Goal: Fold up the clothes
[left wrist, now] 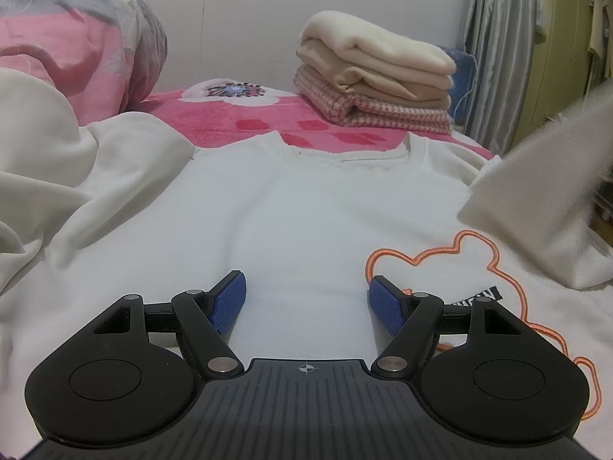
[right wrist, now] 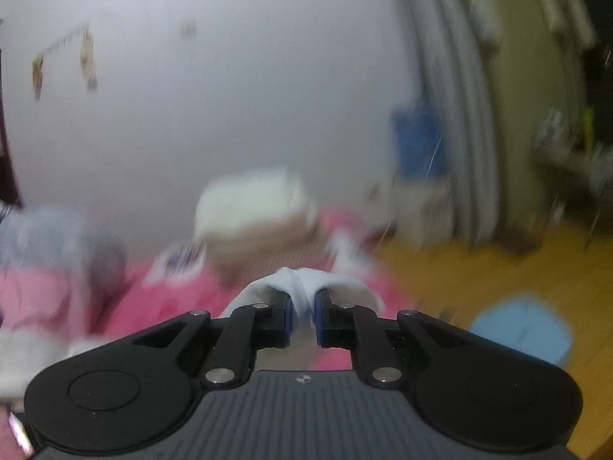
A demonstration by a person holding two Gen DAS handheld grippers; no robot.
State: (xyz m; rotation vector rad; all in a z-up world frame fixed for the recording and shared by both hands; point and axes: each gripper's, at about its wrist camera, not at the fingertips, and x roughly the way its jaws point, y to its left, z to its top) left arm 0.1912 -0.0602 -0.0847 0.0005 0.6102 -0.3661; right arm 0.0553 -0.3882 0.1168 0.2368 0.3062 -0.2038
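Observation:
A white sweatshirt (left wrist: 299, 207) with an orange outlined figure (left wrist: 475, 257) lies flat on the bed, neckline away from me. My left gripper (left wrist: 306, 301) hovers low over its chest, blue pads wide apart, nothing between them. At the right edge of the left wrist view a blurred white sleeve (left wrist: 544, 176) is lifted off the bed. In the right wrist view, which is heavily blurred, my right gripper (right wrist: 303, 306) is shut on a bunched fold of that white fabric (right wrist: 302, 285), raised above the bed.
A stack of folded cream and pink-checked clothes (left wrist: 375, 76) sits at the back on the pink blanket (left wrist: 230, 119). A pink and grey bundle (left wrist: 76, 50) and loose white cloth (left wrist: 49, 161) lie at the left. Curtain (left wrist: 498, 50), yellow floor (right wrist: 479, 280) and a light blue object (right wrist: 525, 329) are right.

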